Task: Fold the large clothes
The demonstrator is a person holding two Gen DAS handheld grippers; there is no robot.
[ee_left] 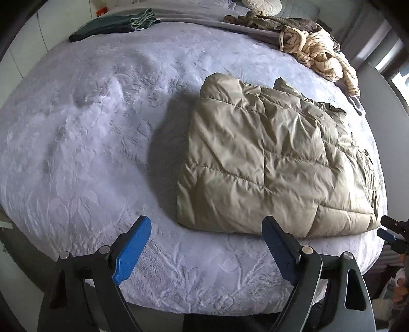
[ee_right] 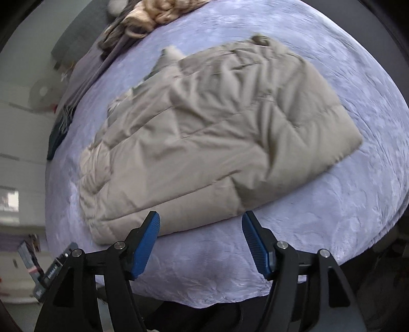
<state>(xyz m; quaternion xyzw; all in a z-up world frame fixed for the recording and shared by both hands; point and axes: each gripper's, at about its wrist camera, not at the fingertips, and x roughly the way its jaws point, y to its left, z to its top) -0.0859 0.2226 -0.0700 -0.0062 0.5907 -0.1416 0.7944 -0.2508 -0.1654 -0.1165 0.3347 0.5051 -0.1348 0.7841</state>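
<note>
A beige quilted puffer jacket (ee_left: 276, 163) lies folded into a rough rectangle on the lilac bedspread (ee_left: 89, 143). It also fills the middle of the right wrist view (ee_right: 209, 132). My left gripper (ee_left: 207, 224) is open and empty, above the bed's near edge, its right finger just in front of the jacket's near hem. My right gripper (ee_right: 200, 221) is open and empty, hovering just short of the jacket's near edge. The right gripper's tip shows at the far right of the left wrist view (ee_left: 391, 233).
A dark green folded garment (ee_left: 110, 24) lies at the bed's far left. A heap of cream and brown clothes (ee_left: 311, 40) sits at the far right corner. The bed's near edge (ee_right: 209, 293) drops to the floor below both grippers.
</note>
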